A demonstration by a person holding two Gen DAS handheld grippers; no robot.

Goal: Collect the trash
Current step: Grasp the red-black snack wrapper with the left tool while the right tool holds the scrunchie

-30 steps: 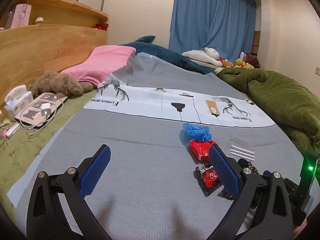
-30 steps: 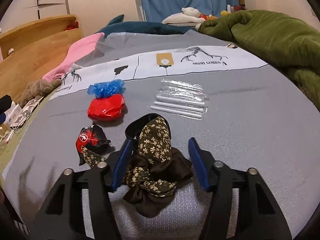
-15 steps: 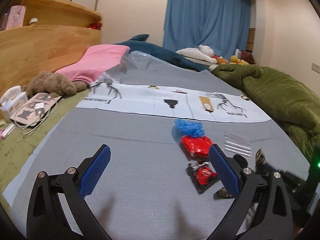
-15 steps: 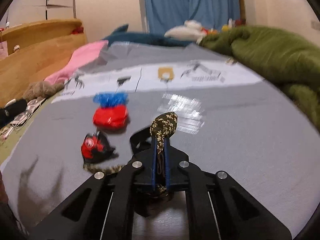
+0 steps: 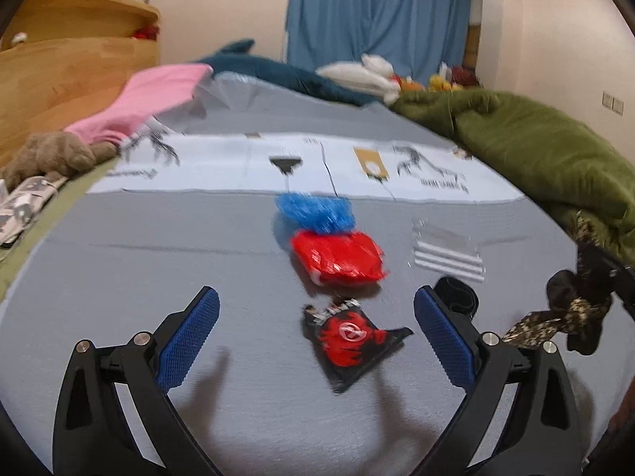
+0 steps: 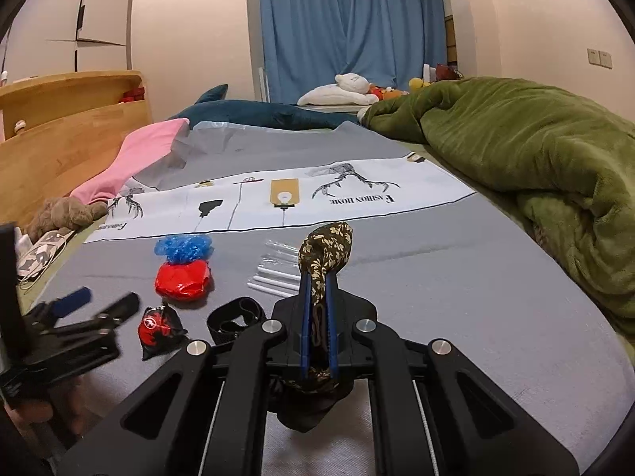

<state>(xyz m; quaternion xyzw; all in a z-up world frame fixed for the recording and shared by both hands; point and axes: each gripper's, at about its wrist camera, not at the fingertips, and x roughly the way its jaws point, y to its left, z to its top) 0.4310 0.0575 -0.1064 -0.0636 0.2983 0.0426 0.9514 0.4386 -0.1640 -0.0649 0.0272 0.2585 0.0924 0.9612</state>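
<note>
A: The grey sheet (image 6: 456, 277) on the bed looks like a woven cloth, matt and a little rough. The green blanket (image 6: 535, 166) is thick, soft fleece.

B: And the red wrapper (image 6: 181, 279)?

A: Crinkled plastic, glossy. The blue bag (image 6: 184, 246) is thin plastic too. The floral fabric (image 6: 327, 252) is matt cloth.

B: The right gripper (image 6: 317, 297)?

A: Matt black plastic with silver metal screws; its blue pads look like textured rubber. The headboard (image 6: 51, 135) is smooth wood.

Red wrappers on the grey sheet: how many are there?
2. The crumpled shiny red plastic wrapper lies just before the blue crumpled plastic. The small black-and-red snack wrapper lies nearer the cameras, between the open left claw's fingers. Others may be hidden.
</note>
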